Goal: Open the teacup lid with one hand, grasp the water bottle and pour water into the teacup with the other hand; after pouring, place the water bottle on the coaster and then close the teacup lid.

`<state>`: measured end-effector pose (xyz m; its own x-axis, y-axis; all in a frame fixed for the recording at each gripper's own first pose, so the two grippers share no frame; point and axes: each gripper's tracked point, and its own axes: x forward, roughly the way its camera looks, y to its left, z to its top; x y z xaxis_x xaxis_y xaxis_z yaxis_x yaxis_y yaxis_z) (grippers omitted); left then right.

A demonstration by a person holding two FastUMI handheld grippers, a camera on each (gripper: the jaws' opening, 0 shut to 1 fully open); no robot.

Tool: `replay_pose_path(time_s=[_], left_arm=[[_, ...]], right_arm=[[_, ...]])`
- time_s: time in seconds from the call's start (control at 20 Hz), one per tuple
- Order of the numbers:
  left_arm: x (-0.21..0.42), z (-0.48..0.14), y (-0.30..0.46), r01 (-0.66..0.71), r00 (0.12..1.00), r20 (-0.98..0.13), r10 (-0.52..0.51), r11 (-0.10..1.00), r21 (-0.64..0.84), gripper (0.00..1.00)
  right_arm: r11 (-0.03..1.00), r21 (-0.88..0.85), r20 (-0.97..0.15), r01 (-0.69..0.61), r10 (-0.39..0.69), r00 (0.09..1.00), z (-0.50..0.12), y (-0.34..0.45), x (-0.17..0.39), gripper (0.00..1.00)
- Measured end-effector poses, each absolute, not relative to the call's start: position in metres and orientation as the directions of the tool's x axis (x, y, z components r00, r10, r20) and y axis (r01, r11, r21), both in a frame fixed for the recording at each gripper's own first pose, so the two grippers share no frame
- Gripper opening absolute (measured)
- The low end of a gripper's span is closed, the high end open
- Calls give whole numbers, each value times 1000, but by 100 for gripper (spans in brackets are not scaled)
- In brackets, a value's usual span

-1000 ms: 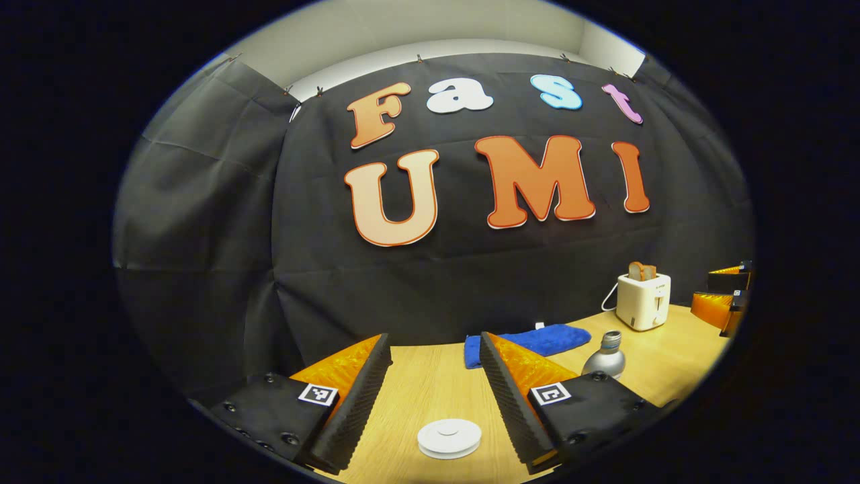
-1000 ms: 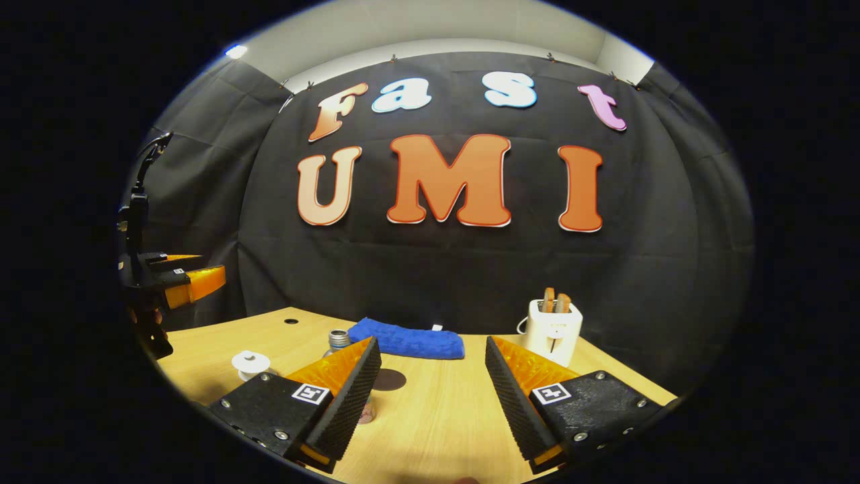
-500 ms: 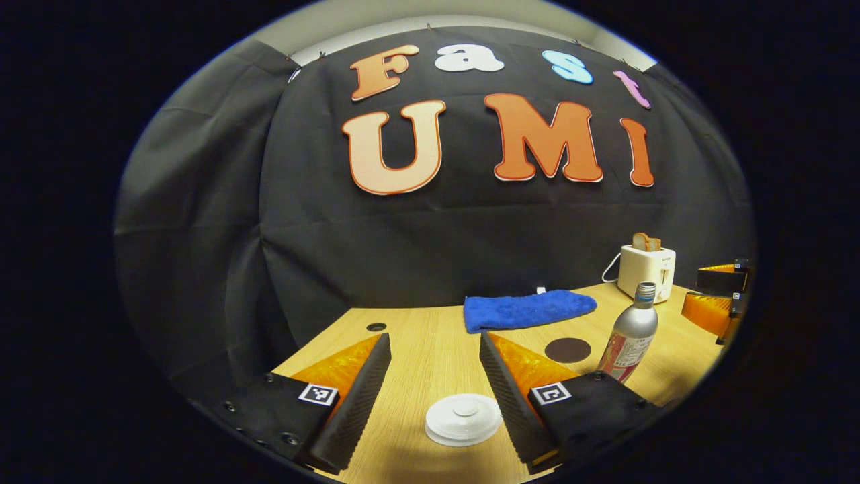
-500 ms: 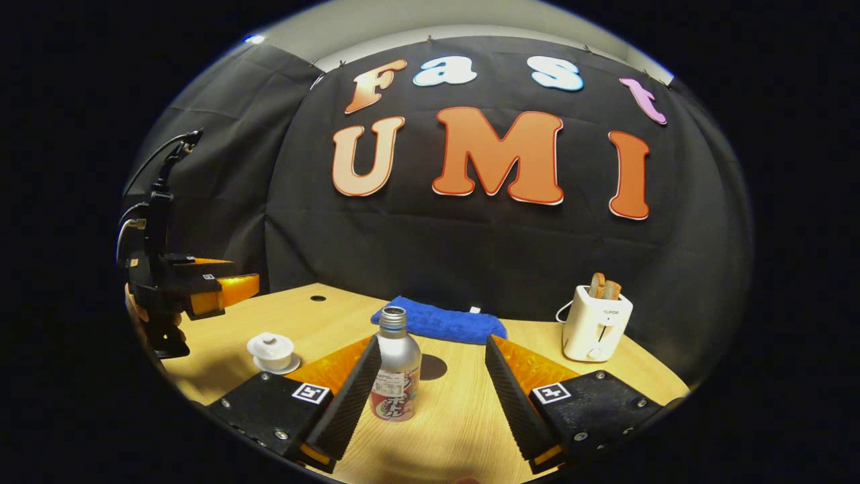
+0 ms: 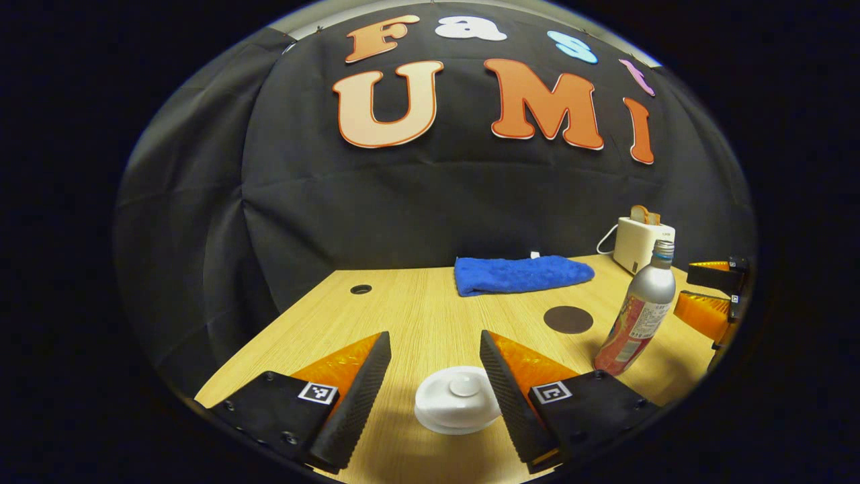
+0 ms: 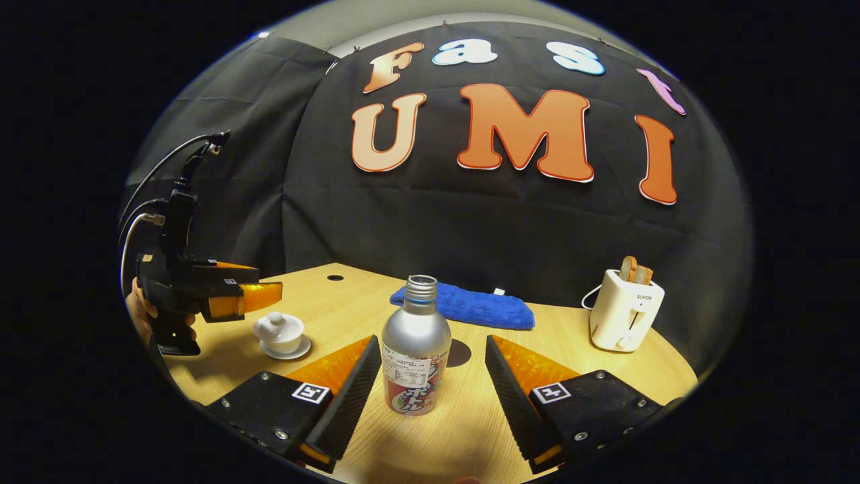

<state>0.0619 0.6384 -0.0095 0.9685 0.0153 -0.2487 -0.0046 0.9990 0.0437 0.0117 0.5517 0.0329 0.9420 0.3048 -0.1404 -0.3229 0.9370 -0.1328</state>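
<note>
Warm overhead light brightens my counter [image 5: 430,309] evenly, soft shadows pool under things, focus stays sharp, and the fisheye bends every edge.

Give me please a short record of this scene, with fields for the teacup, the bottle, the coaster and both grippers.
teacup: on its saucer, lid on
water bottle: upright on table, uncapped
coaster: bare, behind bottle
left gripper: open, lid between its fingers, not gripped
right gripper: open, either side of bottle
other things: blue towel, toaster
</note>
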Motion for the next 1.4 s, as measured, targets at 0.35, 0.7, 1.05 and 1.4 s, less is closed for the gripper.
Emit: replay_pose_path(time_s=[0.35,0.7,1.05,1.4], left_arm=[[67,-33,628,32,952,-306,-8,997,75,85],[69,-47,622,50,942,-335,-16,994,94,89],[73,-59,620,66,936,-350,-23,992,111,62],[74,-57,618,70,942,-334,-24,989,128,39]], right_arm=[[928,-131,-166,-348,326,931,19,560,20,94],[924,-129,-200,-360,331,922,8,567,25,94],[924,-109,-209,-367,340,917,5,569,31,94],[924,-111,-213,-365,337,917,4,563,35,94]])
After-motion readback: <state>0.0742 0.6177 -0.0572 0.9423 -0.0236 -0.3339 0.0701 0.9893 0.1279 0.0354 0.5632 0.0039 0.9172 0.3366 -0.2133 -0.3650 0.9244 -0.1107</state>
